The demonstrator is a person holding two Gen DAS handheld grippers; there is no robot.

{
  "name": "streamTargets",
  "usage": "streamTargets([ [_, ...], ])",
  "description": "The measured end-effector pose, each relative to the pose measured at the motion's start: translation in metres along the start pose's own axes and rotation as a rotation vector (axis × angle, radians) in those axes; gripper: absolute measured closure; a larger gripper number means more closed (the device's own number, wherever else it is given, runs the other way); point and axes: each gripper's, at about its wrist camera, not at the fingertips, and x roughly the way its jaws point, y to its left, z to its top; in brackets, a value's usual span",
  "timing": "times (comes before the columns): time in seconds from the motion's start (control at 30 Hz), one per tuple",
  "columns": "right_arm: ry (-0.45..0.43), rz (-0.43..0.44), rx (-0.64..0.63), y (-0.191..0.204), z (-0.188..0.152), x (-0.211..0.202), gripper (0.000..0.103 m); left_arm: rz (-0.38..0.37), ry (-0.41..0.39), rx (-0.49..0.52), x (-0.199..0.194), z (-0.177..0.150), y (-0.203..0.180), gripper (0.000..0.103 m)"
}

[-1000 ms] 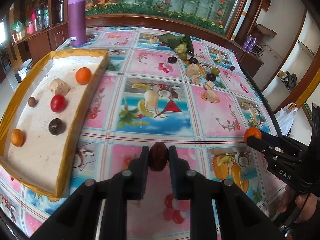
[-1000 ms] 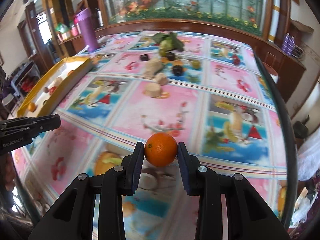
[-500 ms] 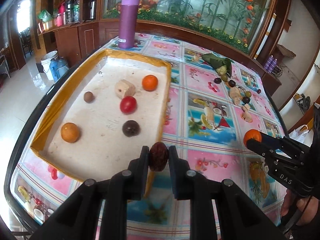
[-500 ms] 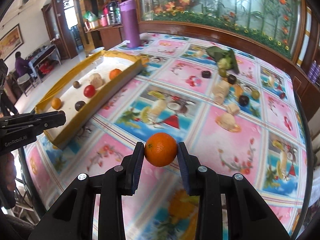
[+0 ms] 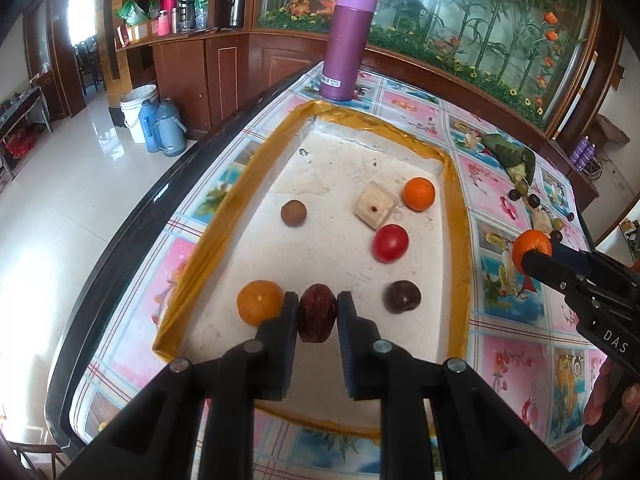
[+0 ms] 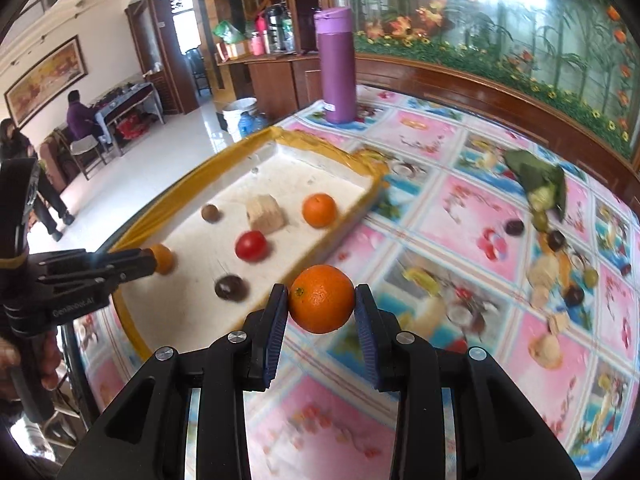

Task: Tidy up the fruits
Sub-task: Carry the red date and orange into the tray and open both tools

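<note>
My left gripper [image 5: 317,312] is shut on a dark red date [image 5: 317,318] and holds it over the near end of the white tray with a yellow rim [image 5: 456,216]. In the tray lie an orange [image 5: 418,194], a red tomato [image 5: 390,243], a dark plum [image 5: 401,297], a brown round fruit [image 5: 293,213], a second orange [image 5: 259,302] and a pale wooden block [image 5: 375,205]. My right gripper [image 6: 321,300] is shut on an orange [image 6: 321,298] above the tablecloth, just right of the tray [image 6: 352,220]. It also shows in the left wrist view [image 5: 532,250].
A purple flask [image 5: 347,44] stands beyond the tray's far end. Several loose fruits and a green leaf wrap [image 6: 540,184] lie on the cloth at the far right. The table's left edge [image 5: 132,232] runs close beside the tray.
My left gripper has moved from the tray's near rim to over the tray floor with the date. My right gripper has moved left toward the tray with the orange.
</note>
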Motion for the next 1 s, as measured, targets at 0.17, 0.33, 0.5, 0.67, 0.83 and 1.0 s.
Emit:
streamTargets([
  [0.17, 0.010, 0.020, -0.043, 0.016, 0.022, 0.029, 0.070, 0.004, 0.016, -0.002, 0.016, 0.013, 0.003, 0.081],
  [0.33, 0.040, 0.046, -0.044, 0.022, 0.035, 0.058, 0.070, 0.009, 0.031, 0.013, 0.029, 0.021, 0.001, 0.081],
  [0.5, 0.080, 0.031, -0.106, 0.033, 0.036, 0.082, 0.070, 0.018, 0.058, 0.002, 0.043, 0.024, 0.009, 0.081],
  [0.67, 0.092, 0.007, -0.127, 0.031, 0.034, 0.094, 0.070, 0.030, 0.080, -0.004, 0.054, 0.024, 0.012, 0.081],
  [0.83, 0.088, -0.019, -0.169, 0.034, 0.033, 0.096, 0.070, 0.053, 0.084, 0.008, 0.059, 0.026, 0.010, 0.081],
  [1.0, 0.091, -0.033, -0.190, 0.035, 0.032, 0.101, 0.070, 0.075, 0.078, 0.030, 0.060, 0.026, 0.006, 0.080],
])
